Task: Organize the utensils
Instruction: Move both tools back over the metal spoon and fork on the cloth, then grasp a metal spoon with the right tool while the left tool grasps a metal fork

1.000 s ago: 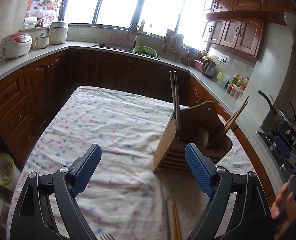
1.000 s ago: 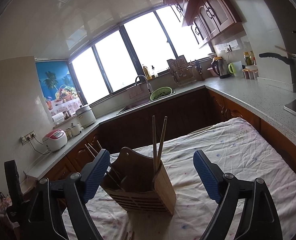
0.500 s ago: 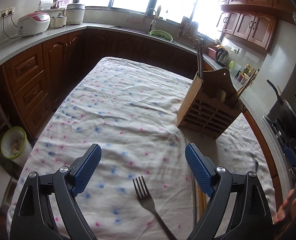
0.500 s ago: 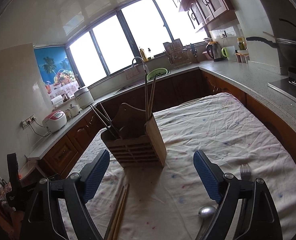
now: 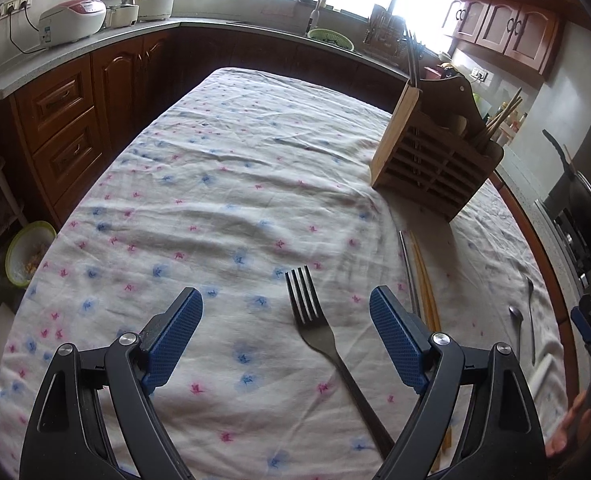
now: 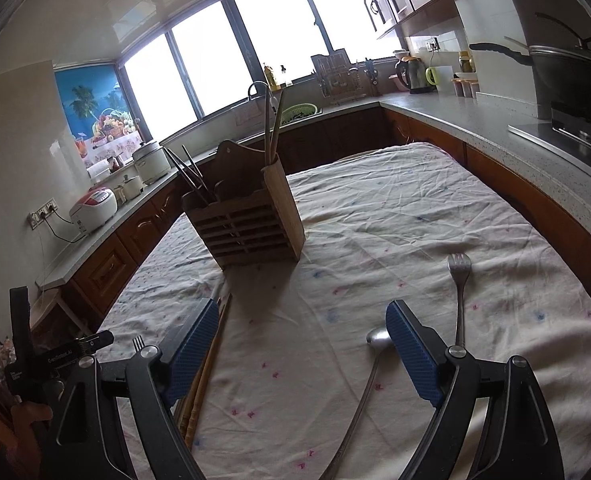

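Fork [image 5: 315, 320] on tablecloth [image 5: 215, 200], long axis running with the fingers, tines away | left gripper [image 5: 285, 312] wide open, empty, straddling it, nearer | right gripper [image 6: 303, 332] wide open, empty, spoon [image 6: 375, 338] at its right finger | holder [image 5: 435, 160] beyond.

White tablecloth [image 5: 223, 200] with pink and blue flowers.

Wooden slatted utensil holder [image 5: 435, 160] stands upright at the upper right of the left wrist view, chopsticks [image 5: 499, 120] poking from it. A dark fork [image 5: 327, 336] lies flat at lower centre, tines up-frame. Loose chopsticks [image 5: 421, 280] lie right of it; a spoon [image 6: 365, 392] and a silver fork [image 6: 460, 292] rest lower right in the right wrist view.
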Tool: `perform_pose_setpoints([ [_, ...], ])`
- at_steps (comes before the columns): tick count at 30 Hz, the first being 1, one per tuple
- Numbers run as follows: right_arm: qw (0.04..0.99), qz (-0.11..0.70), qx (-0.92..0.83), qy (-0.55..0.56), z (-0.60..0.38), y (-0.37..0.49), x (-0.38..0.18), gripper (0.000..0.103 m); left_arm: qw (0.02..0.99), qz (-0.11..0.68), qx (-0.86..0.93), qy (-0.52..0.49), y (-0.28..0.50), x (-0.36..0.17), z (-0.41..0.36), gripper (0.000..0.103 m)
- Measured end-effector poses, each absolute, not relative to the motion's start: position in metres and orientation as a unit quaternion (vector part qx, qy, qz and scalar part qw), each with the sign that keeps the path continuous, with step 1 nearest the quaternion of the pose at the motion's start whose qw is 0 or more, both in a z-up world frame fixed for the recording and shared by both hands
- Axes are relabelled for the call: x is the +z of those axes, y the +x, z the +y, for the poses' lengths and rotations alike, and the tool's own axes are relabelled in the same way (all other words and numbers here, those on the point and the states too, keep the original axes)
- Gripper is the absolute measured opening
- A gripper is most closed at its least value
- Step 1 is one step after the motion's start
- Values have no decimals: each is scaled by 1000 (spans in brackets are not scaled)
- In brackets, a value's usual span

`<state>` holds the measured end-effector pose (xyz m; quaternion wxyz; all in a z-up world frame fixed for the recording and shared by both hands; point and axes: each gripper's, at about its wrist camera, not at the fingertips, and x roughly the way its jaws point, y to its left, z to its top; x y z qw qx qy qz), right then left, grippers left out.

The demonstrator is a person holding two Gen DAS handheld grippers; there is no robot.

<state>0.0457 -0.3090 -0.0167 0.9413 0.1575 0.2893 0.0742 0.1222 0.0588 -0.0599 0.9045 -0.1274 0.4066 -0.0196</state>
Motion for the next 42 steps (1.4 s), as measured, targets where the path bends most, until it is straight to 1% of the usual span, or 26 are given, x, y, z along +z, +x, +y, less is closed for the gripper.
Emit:
perform_pose_setpoints([
  [8,933,327,57,139,-304,49,-42,85,899,424,-11,-113,132,-75,48,88],
  [11,928,343,49,136,-305,55,-50,76,896,430,-7,-112,137,-78,45,88],
  [13,923,356,45,138,-307,59,-57,68,895,434,-7,-108,140,-81,43,88],
  [16,916,377,36,135,-309,67,-67,62,892,440,-8,-105,144,-84,38,87],
  [17,913,384,34,135,-310,69,-71,60,890,443,-10,-104,146,-86,37,85],
  [19,907,399,27,133,-311,74,-78,50,887,450,-14,-102,150,-89,34,80],
  [21,901,411,24,136,-312,78,-84,44,883,458,-19,-101,154,-93,31,74],
  [23,896,422,22,138,-313,81,-88,39,886,454,-17,-92,155,-94,29,72],
  [25,890,432,23,142,-314,85,-93,32,887,452,-19,-88,157,-95,26,68],
  [26,891,430,22,142,-315,85,-93,30,888,451,-20,-86,159,-95,26,62],
  [27,891,431,21,141,-316,87,-93,25,889,451,-21,-84,160,-95,25,55],
  [28,890,432,21,142,-316,88,-93,17,889,450,-23,-81,162,-95,23,50],
  [30,888,435,24,148,-318,91,-94,6,889,451,-26,-76,165,-94,20,28],
  [31,887,434,29,152,-319,91,-94,5,888,452,-28,-75,166,-94,20,22],
  [34,889,429,40,153,-316,91,-91,3,886,454,-43,-86,168,-93,20,17],
  [38,895,415,55,152,-310,88,-81,3,887,448,-65,-97,166,-84,19,2],
  [42,901,400,68,152,-304,87,-69,3,894,432,-79,-85,158,-73,13,2],
])
